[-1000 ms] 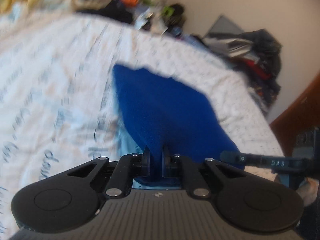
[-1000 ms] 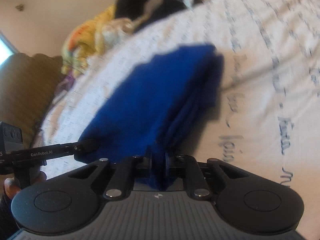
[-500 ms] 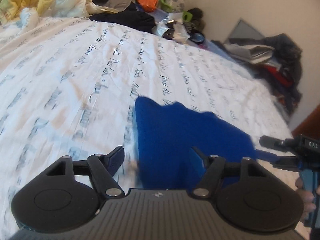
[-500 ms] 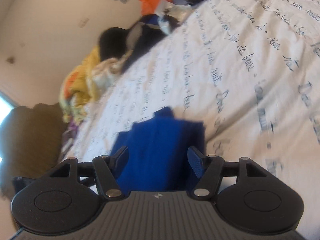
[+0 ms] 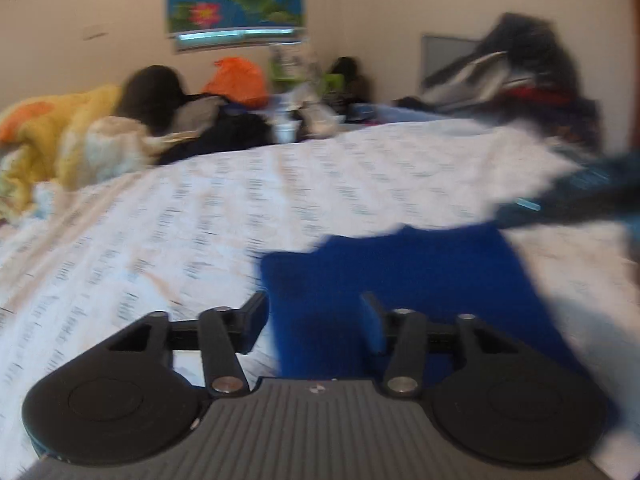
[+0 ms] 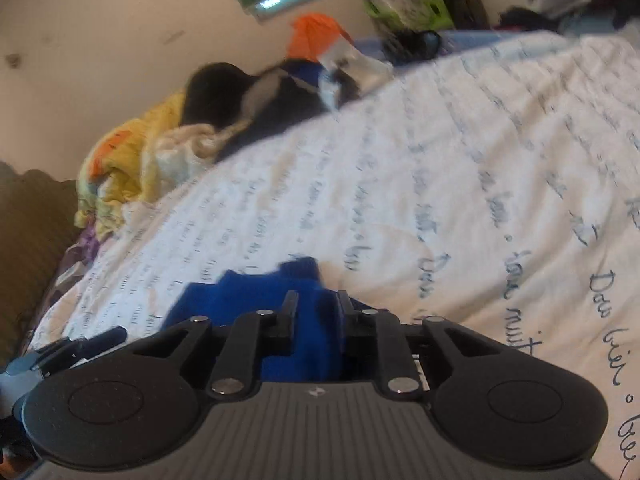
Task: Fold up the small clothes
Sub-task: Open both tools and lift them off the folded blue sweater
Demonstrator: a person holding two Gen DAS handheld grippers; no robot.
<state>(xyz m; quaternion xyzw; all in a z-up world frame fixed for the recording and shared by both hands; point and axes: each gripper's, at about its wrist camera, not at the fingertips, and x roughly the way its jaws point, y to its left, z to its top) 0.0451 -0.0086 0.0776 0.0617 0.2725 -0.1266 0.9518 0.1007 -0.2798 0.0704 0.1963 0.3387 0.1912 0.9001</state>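
A folded royal-blue garment (image 5: 408, 280) lies flat on the white bedsheet with script print (image 5: 200, 216). My left gripper (image 5: 314, 312) is open, its fingers spread over the garment's near left edge, holding nothing. In the right wrist view the same blue garment (image 6: 248, 296) lies just ahead. My right gripper (image 6: 314, 308) is partly open, with blue cloth showing between the fingers; no grip on it shows. The other gripper appears as a blur at the right in the left wrist view (image 5: 580, 196).
A yellow blanket (image 5: 52, 140), dark clothes (image 5: 224, 128) and an orange bag (image 5: 236, 80) pile along the bed's far side. More clothes are heaped at the far right (image 5: 520, 68). A brown headboard (image 6: 28, 248) stands at the left.
Both grippers were shut on the blue garment a second ago. They opened, let it drop onto the sheet, and pulled back and tilted up. The right gripper's jaws have since narrowed.
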